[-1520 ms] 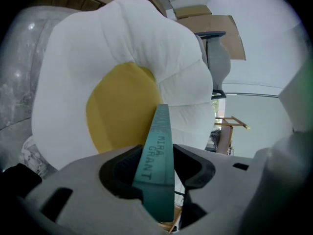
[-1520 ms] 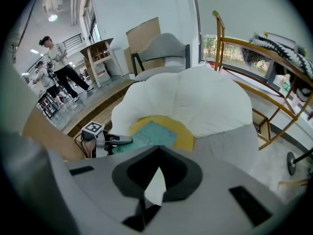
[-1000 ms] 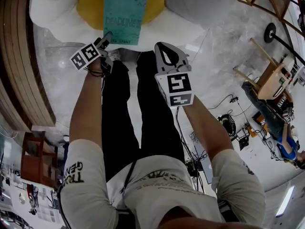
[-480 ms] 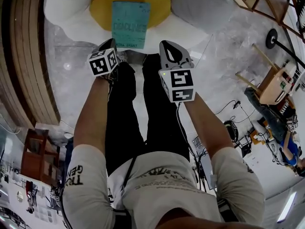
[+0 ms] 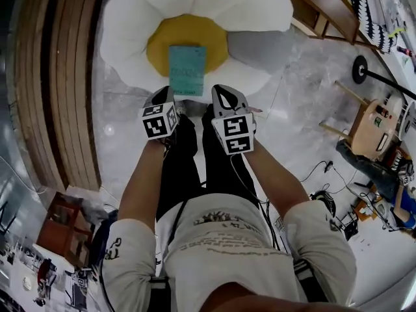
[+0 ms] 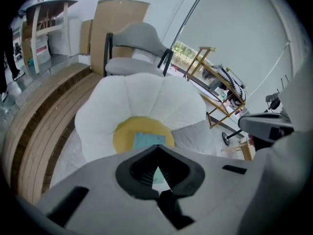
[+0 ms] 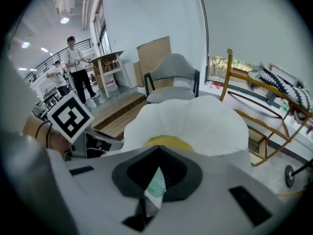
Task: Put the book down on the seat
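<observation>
Left gripper [image 6: 157, 151]: jaws fully together, nothing between them. Only a narrow slit remains, and the seat shows through it. Right gripper [image 7: 157, 153]: jaws likewise together. The teal-and-white sliver in their slit is judged to be the scene beyond, not a held item. Both grippers hang side by side just short of the near edge of the seat [image 5: 123, 25], a large flower-shaped cushion with white petals that rests on the floor. The book [image 5: 187, 70] lies flat and face up on the cushion's yellow centre [image 5: 162, 44], clear of both grippers, with its near edge reaching toward the near petals. The placement is judged complete. Handling assessment: a thin teal paperback, likely light, with a smooth cover that bends somewhat and could slip under a shallow pinch. The soft cushion should yield, so one jaw could be pressed in under the near edge. The spine side is judged the firmer hold. View comparison: the head view alone shows the whole book squared on the centre and both marker cubes. The left gripper view shows only the book's far part over its own jaws, plus a grey chair [image 6: 139, 38] beyond the seat. The right gripper view hides the book behind its jaws but shows the left gripper's marker cube [image 7: 72, 119] at near left and people [image 7: 73, 58] standing far left.
</observation>
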Tool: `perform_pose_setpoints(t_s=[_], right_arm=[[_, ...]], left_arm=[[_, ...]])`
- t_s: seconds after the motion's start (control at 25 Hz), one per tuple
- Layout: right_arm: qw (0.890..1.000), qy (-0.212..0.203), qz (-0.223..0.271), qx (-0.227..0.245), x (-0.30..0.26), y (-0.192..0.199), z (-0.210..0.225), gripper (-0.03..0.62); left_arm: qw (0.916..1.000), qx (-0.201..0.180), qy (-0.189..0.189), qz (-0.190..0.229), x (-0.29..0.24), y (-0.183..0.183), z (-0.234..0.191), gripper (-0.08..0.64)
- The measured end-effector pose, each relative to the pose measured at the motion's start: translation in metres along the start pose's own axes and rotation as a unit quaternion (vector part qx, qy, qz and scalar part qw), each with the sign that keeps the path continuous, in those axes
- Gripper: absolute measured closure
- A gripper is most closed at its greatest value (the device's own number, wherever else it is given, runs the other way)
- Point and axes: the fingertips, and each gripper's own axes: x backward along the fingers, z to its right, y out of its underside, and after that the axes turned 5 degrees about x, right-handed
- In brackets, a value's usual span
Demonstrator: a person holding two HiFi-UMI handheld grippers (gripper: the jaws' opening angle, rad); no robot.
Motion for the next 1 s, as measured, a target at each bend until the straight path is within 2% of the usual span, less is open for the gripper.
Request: perform_pose_setpoints(t_s=[0.16,0.32,0.52,0.68,0.76,0.88,1.0], right_arm=[[0.999,0.010,0.031,-0.006,0.041,-0.035,0.009,0.565],[0.996,0.026,0.087,-0.020,0.076,-0.087,0.031,0.565],[0.988,0.050,0.144,-0.030,0.137,-0.143,0.052,0.565],[0.979,0.071,0.188,-0.044,0.169,-0.192,0.074,0.565],[0.972,0.079,0.217,-0.047,0.185,-0.219,0.082,0.565],[0.958,0.086,0.269,-0.050,0.216,-0.262,0.092,0.565],[0.941,0.095,0.321,-0.052,0.255,-0.300,0.101,0.565]], left_arm=[[0.9982,-0.020,-0.018,0.053,0.065,-0.054,0.037,0.538],[0.9922,-0.046,-0.024,0.113,0.120,-0.113,0.072,0.538],[0.9833,-0.070,-0.018,0.167,0.192,-0.165,0.123,0.538],[0.9703,-0.083,0.004,0.227,0.238,-0.217,0.166,0.538],[0.9607,-0.101,0.008,0.259,0.263,-0.243,0.187,0.538],[0.9426,-0.137,0.001,0.305,0.301,-0.278,0.209,0.538],[0.9305,-0.143,0.005,0.337,0.333,-0.303,0.220,0.538]])
